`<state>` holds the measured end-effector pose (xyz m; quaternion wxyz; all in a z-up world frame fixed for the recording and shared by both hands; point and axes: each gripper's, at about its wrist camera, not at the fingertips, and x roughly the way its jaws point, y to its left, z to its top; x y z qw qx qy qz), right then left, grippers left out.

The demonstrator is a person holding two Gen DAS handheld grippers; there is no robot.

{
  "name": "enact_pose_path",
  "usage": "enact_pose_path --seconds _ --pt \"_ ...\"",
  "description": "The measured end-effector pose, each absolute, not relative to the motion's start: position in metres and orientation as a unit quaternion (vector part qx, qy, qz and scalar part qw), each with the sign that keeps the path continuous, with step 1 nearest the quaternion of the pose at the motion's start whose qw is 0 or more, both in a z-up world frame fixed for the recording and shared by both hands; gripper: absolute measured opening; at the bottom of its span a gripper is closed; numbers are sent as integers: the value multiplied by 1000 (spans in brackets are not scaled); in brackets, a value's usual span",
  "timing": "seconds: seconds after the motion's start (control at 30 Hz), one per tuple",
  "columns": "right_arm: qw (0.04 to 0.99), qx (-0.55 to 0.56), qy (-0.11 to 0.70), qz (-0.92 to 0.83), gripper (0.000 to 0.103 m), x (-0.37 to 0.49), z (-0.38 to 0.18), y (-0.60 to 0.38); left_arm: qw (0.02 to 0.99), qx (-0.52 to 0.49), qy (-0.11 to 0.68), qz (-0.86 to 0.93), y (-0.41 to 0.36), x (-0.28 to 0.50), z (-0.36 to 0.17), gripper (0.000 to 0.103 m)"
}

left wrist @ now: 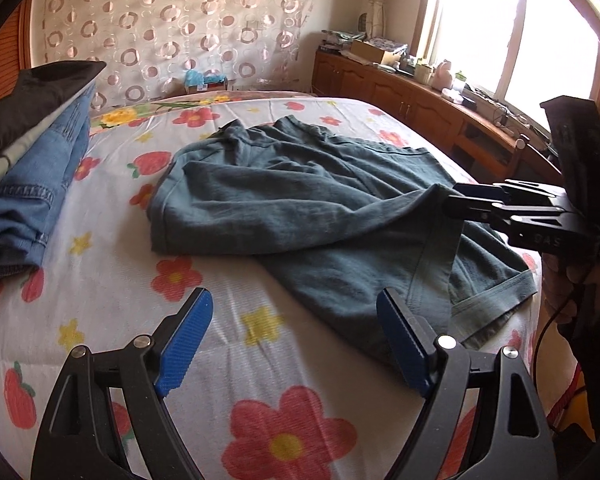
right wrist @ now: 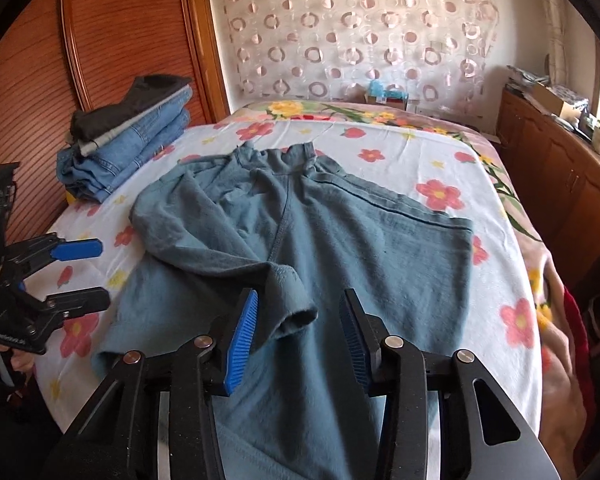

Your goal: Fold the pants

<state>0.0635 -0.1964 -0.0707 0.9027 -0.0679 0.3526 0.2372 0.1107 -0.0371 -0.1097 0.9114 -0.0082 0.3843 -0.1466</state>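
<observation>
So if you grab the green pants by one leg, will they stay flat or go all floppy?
Probably floppy: the pants already lie rumpled and creased. The lifted leg would likely droop and drag the rest along. They look soft and fairly light, unlikely to slip from the ribbed pads.

The left wrist camera is looking forward and down between its 2 jaws from close above the bed [left wrist: 100, 300]. The right wrist camera is facing likewise, nearer the pants [right wrist: 340, 240], which are lying beyond its jaws. Both views are sharing the pants, the folded stack [left wrist: 28, 152] and the curtain [right wrist: 360, 32].
</observation>
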Motion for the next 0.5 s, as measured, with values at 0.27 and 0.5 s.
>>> enact_pose_path --seconds 0.27,0.5 --pt "889 -44 369 269 11 78 -74 -187 914 -12 382 -136 -31 108 -116 85" --pt "907 -23 317 275 6 40 -46 -194 920 -15 368 -136 -29 102 -106 85"
